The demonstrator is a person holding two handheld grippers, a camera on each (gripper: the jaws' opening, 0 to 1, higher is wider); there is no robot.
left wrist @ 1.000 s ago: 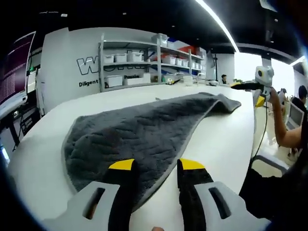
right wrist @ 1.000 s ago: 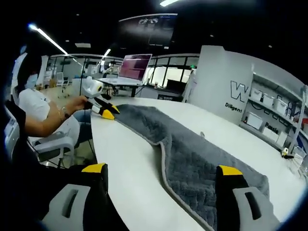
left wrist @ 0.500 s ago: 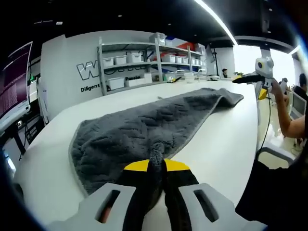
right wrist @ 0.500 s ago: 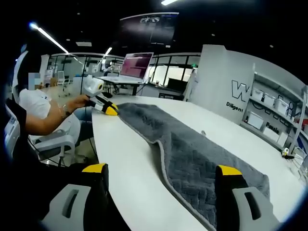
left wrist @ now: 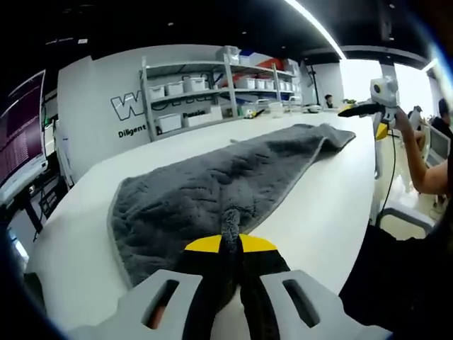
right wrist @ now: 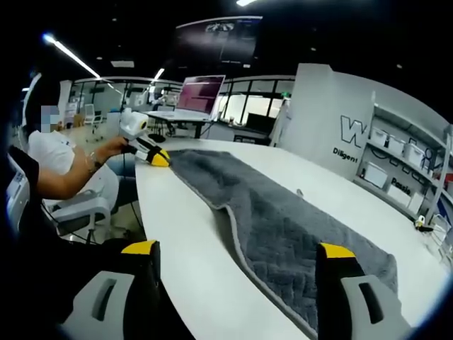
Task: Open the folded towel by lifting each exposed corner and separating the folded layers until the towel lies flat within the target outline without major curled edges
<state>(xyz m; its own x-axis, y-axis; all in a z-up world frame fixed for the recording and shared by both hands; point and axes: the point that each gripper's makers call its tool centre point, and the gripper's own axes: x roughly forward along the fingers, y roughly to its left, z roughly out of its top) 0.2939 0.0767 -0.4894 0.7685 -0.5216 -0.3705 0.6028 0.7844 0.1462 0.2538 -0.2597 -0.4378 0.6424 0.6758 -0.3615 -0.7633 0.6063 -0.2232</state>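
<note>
- One grey towel (left wrist: 212, 184) lies lengthwise on one white table (left wrist: 333, 205); in the right gripper view the same towel (right wrist: 283, 234) runs from the far table corner toward the near edge of the table (right wrist: 191, 262).
- Two grippers. The left gripper (left wrist: 230, 248) is clenched on the towel's near end, a pinch of cloth standing up between its yellow-tipped jaws. The right gripper (right wrist: 237, 251) is released, jaws wide apart above the near table edge, one at either side of the towel's long border.
- In the right gripper view, the left gripper (right wrist: 157, 157) appears at the far corner, held by a person's hand (right wrist: 113, 150); in the left gripper view, the right gripper (left wrist: 361, 108) shows beyond the towel's far end.
- One shelf unit (left wrist: 212, 92) with bins stands behind the table; wall lettering beside it is partly cut off.
- Hard to judge: how many layers the towel has; no target outline can be made out.
- Versus one second ago: the left jaws, then apart, have closed on the cloth; the right jaws remain apart.
</note>
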